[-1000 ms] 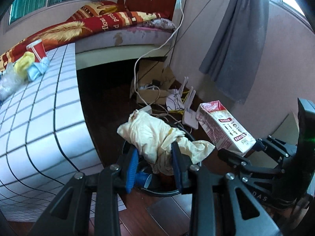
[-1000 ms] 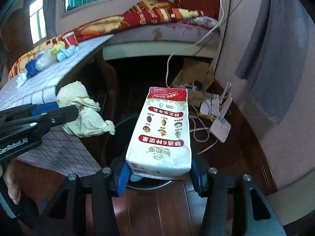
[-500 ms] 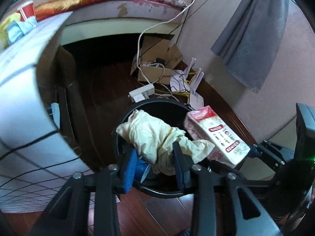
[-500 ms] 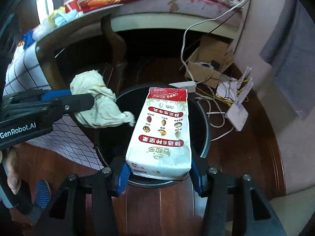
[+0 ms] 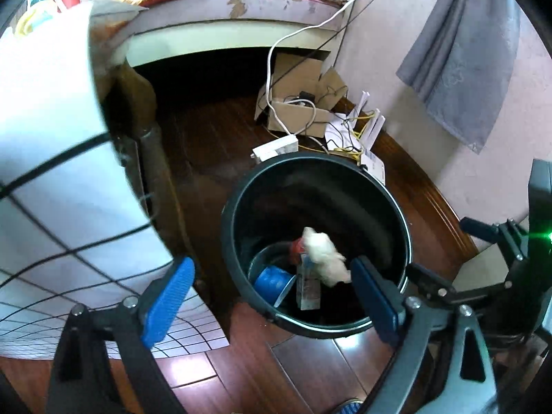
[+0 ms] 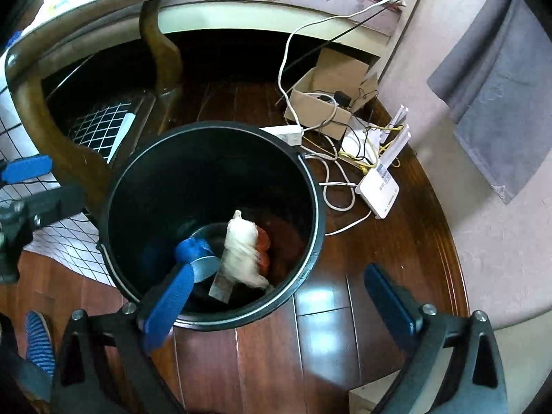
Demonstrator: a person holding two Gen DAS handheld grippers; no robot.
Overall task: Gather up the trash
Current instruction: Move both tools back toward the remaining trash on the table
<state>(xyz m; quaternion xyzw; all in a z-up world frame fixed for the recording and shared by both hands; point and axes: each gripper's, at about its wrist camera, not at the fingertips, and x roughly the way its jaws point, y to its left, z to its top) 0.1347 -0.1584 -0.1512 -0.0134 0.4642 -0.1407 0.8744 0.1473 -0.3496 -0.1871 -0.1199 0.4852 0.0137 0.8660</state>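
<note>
A black round bin (image 5: 400, 207) (image 6: 310, 179) stands on the wooden floor. Inside it lie a crumpled cream wad (image 5: 326, 260) (image 6: 241, 250), the milk carton (image 5: 308, 288) (image 6: 222, 284) and a blue can (image 5: 272, 281) (image 6: 193, 250). My left gripper (image 5: 272, 303) hangs over the bin's near rim, its jaws opening wide with nothing between the pads. My right gripper (image 6: 279, 303) stands over the bin's near right rim, its jaws also opening and empty. The left gripper's blue fingertip (image 6: 26, 167) shows at the left edge of the right wrist view.
A table with a white grid cloth (image 5: 51, 172) and a curved wooden leg (image 6: 51, 145) stands left of the bin. Behind the bin lie a cardboard box (image 6: 327, 100), cables, a power strip (image 5: 276, 148) and a white router (image 6: 379, 189). A striped shoe (image 6: 38, 341) sits bottom left.
Both grippers sank toward the bin and spread their jaws. The cream wad left the left gripper and the carton left the right; both now lie inside the bin.
</note>
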